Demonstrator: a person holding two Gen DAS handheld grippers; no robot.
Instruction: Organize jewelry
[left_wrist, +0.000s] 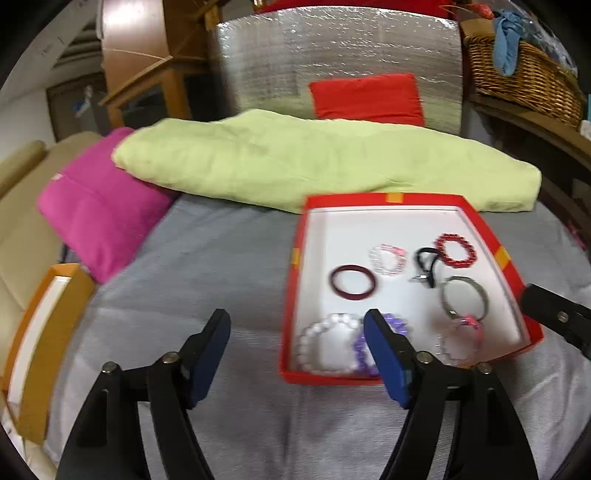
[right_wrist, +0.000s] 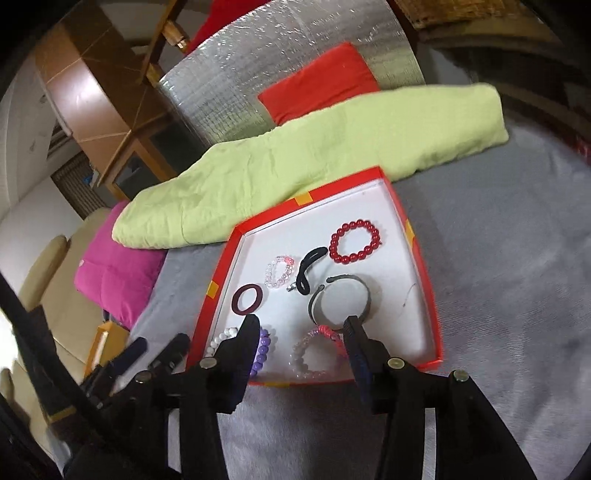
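A red box (left_wrist: 298, 258) with a white floor lies on the grey bedspread. In it lie a maroon bangle (left_wrist: 352, 296), a red bead bracelet (left_wrist: 455, 236), a grey metal bangle (left_wrist: 445, 299), a black hair tie (left_wrist: 423, 258) and white (left_wrist: 314, 330), purple (left_wrist: 357, 347) and pink-and-clear (left_wrist: 469, 325) bead bracelets. My left gripper (left_wrist: 297, 321) hangs open above the box's near left corner, holding nothing. My right gripper (right_wrist: 301, 323) stands open over the box's near side, above the pink-and-clear bracelet (right_wrist: 325, 330), and is empty. The purple bracelet is partly hidden behind a finger.
A folded light green blanket (left_wrist: 295, 162) lies just behind the box, with a magenta cushion (left_wrist: 96, 206) to its left and a red cushion (left_wrist: 365, 98) against a silver foil panel. An orange box (left_wrist: 48, 332) sits at the left edge. A wicker basket (left_wrist: 524, 77) stands far right.
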